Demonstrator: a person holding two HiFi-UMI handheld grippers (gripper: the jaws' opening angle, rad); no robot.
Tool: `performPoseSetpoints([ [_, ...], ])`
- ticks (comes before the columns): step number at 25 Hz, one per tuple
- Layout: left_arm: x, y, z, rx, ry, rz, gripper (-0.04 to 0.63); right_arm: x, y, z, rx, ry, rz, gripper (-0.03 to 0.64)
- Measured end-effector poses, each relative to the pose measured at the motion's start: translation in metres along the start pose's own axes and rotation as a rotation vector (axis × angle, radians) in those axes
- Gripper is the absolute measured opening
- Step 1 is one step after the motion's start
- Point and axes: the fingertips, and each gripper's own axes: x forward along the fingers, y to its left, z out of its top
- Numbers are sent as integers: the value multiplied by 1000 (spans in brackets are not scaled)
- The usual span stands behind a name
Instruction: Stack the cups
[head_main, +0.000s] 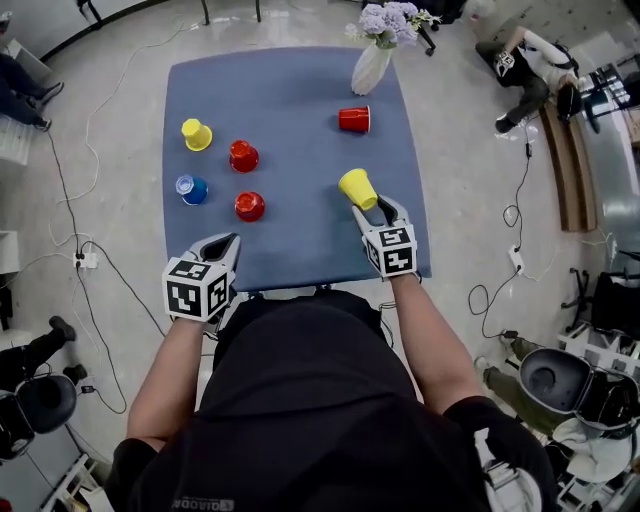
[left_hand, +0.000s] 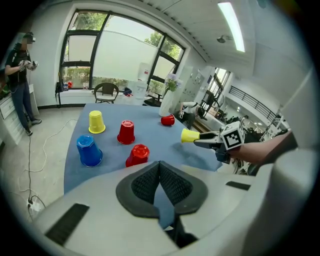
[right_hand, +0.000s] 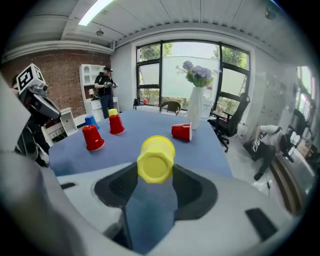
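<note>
**Cup stacking: one yellow cup clamped in the right gripper, five cups on the table**

The head view shows a table (head_main: 290, 95) covered in blue cloth, seen from above, with the person's two arms reaching over its near edge.

The right gripper (head_main: 372, 207) is over the near right part of the cloth. Its jaws are clamped on the held yellow cup (head_main: 358, 188), one pad on each side of the cup's wall. In the right gripper view, the cup's closed base (right_hand: 154, 169) faces the camera and its mouth points away, across the table. In the left gripper view, the cup (left_hand: 190, 135) lies roughly level, clear of the cloth, and casts a shadow below it.

The left gripper (head_main: 230, 242) is at the near left edge of the table, well apart from every cup. In the left gripper view its ribbed pads (left_hand: 150, 182) are pressed together with nothing between them.

Four cups stand mouth down on the left half of the cloth:
- The second yellow cup (head_main: 196, 134) is farthest to the left and back.
- The far red cup (head_main: 243, 156) is just to the right of the second yellow cup.
- The blue cup (head_main: 191, 189) is nearer the person.
- The near red cup (head_main: 249, 206) is to the right of the blue cup.

None of these four cups touches another.

A fifth cup, the tipped red cup (head_main: 354, 119), lies on its side on the right half. It is near a white vase (head_main: 371, 68) of pale purple flowers (head_main: 390, 20) at the far edge.
</note>
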Motion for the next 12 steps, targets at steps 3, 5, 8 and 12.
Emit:
performPoseSetpoints([
  [3, -4, 10, 0, -16, -15, 11, 5, 6, 31, 16, -55, 32, 83, 219],
  [5, -7, 17, -1, -28, -23, 20, 5, 10, 55, 25, -99, 56, 136, 219],
  [8, -12, 27, -3, -43, -31, 30, 5, 18, 87, 35, -167, 87, 203, 219],
  [12, -17, 35, -8, -60, -34, 36, 5, 26, 117, 38, -246, 119, 259, 219],
])
